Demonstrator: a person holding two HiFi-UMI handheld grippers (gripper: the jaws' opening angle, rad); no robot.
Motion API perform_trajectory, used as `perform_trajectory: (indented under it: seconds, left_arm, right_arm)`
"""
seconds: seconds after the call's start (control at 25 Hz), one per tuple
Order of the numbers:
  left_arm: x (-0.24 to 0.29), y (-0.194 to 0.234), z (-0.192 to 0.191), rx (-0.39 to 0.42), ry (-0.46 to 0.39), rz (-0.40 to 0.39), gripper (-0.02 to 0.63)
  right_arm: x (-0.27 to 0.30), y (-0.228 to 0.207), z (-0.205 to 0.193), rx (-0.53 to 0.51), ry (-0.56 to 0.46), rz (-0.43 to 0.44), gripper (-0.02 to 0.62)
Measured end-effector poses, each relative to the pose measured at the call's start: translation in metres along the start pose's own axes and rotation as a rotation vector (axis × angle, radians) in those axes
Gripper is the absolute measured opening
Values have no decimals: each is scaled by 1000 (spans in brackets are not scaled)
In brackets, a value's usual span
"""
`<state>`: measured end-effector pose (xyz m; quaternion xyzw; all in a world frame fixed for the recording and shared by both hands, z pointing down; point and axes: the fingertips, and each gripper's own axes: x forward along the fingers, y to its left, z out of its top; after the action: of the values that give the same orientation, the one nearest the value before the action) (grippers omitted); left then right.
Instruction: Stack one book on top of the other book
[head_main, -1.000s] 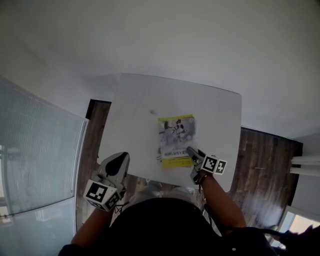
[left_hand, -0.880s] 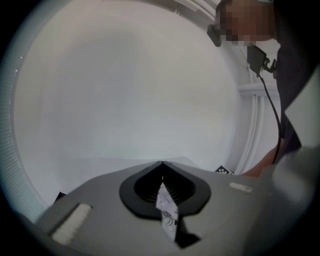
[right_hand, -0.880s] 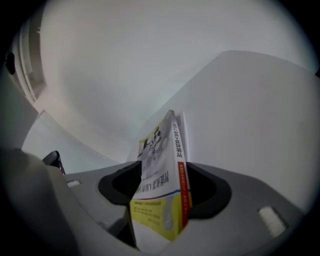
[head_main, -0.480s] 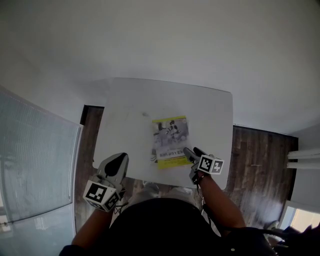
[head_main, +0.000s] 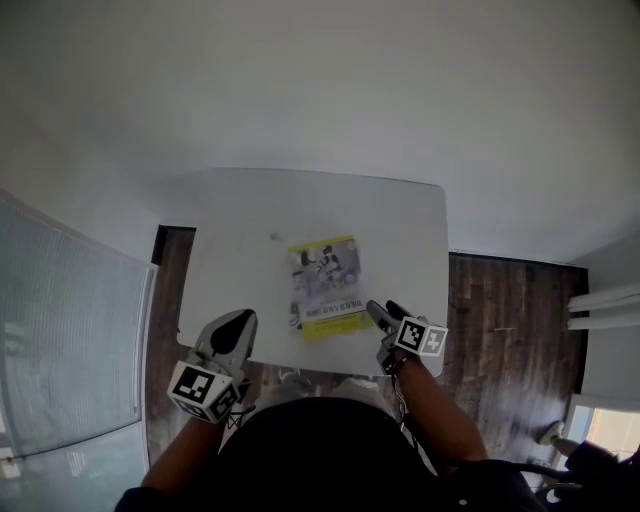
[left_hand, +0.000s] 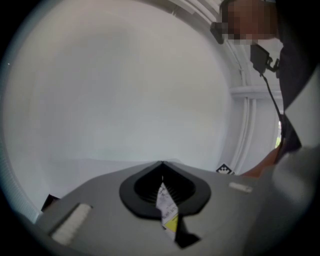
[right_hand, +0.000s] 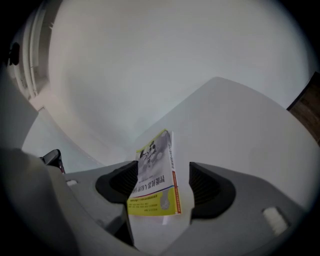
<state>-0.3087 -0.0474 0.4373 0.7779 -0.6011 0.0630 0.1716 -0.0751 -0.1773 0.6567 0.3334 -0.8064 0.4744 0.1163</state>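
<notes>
The right tool, a grey two-jaw piece with ribbed black pads, stands spread wide. Its jaws have just been opening, and neither pad presses on anything. Looking along it in the right gripper view, the grey-and-white paperback book with a yellow band across its cover shows in the gap between the jaws. The book lies flat on the desk beyond the tips, apart from both pads, with its yellow end nearest the tool.

The left tool has its jaws pressed together, the black pads meeting at the tips and holding nothing. Only a thin sliver of the book's cover shows through the slit below them.

In the head view the right tool sits just beside the book's near right corner. Its black-and-white marker cube is behind the jaws, over the desk's near edge. The left tool hangs over the near left corner of the desk, well apart from the book, with its own marker cube nearest the person's dark top.

The book lies near the middle of the white rectangular desk, closer to the near edge. A darker edge shows along its near left side. Whether that is a second book underneath I cannot tell.

Dark wooden floor shows to the right of the desk.
</notes>
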Motion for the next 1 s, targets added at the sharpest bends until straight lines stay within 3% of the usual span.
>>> perform_trajectory:
  seconds: [0.36, 0.52, 0.68, 1.0]
  left_arm:
    - [19, -29, 5, 9, -34, -69, 3]
    - [23, -45, 4, 18, -44, -96, 3]
    - [26, -51, 6, 62, -46, -108, 3]
    - [23, -63, -4, 51, -42, -106, 3]
  right_arm:
    - [-55, 15, 49, -193, -176, -26, 314]
    - [-77, 34, 64, -321, -248, 1, 242]
    - [-96, 49, 76, -354, -317, 27, 202]
    - [-135, 60, 90, -569, -400, -80, 104]
